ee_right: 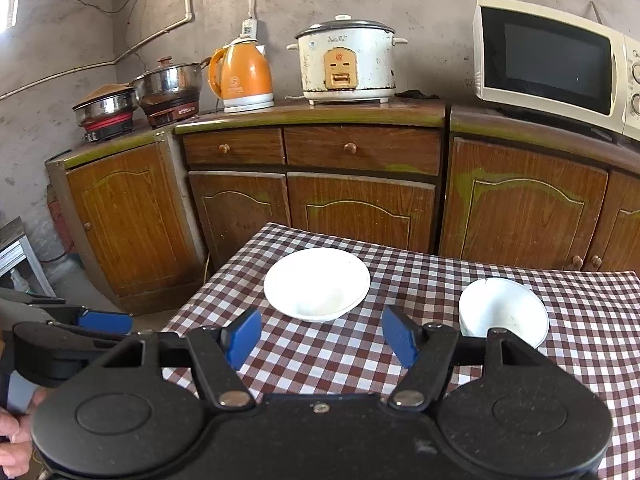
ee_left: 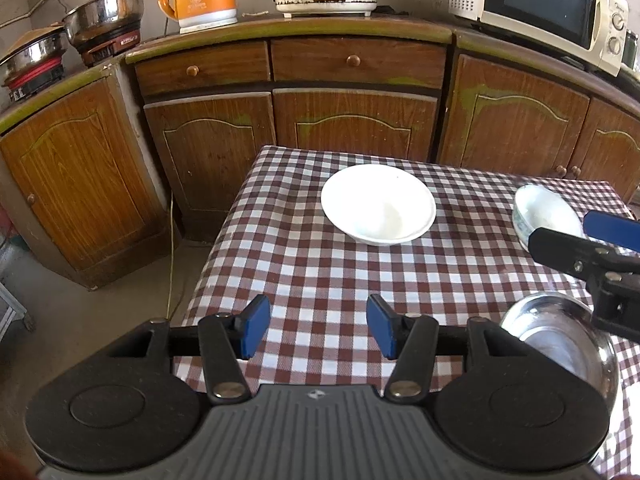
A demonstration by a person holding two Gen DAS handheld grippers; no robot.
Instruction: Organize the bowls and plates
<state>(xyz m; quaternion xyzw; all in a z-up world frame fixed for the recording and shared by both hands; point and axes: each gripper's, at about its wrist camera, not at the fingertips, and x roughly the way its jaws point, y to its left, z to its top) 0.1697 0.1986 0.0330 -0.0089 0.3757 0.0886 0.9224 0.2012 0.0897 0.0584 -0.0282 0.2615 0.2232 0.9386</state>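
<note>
A wide white bowl point(ee_left: 378, 204) point(ee_right: 317, 284) sits near the far edge of the checked table point(ee_left: 312, 272) point(ee_right: 580, 320). To its right stands a smaller white bowl with a patterned outside point(ee_left: 546, 212) point(ee_right: 504, 310). A shiny steel bowl point(ee_left: 560, 340) lies at the near right in the left wrist view. My left gripper point(ee_left: 318, 326) hovers open over bare cloth, short of the wide bowl, nothing between its blue pads. My right gripper point(ee_right: 320, 338) is open too, in front of both white bowls and holding nothing. Its arm reaches in at the right of the left wrist view, in front of the small bowl.
Wooden cabinets point(ee_right: 360, 216) stand just behind the table. On the counter are a microwave point(ee_right: 556, 64), a rice cooker point(ee_right: 346, 62), an orange kettle point(ee_right: 242, 76) and two steel pots point(ee_right: 168, 80). Floor lies to the table's left. A hand point(ee_right: 14, 436) shows at lower left.
</note>
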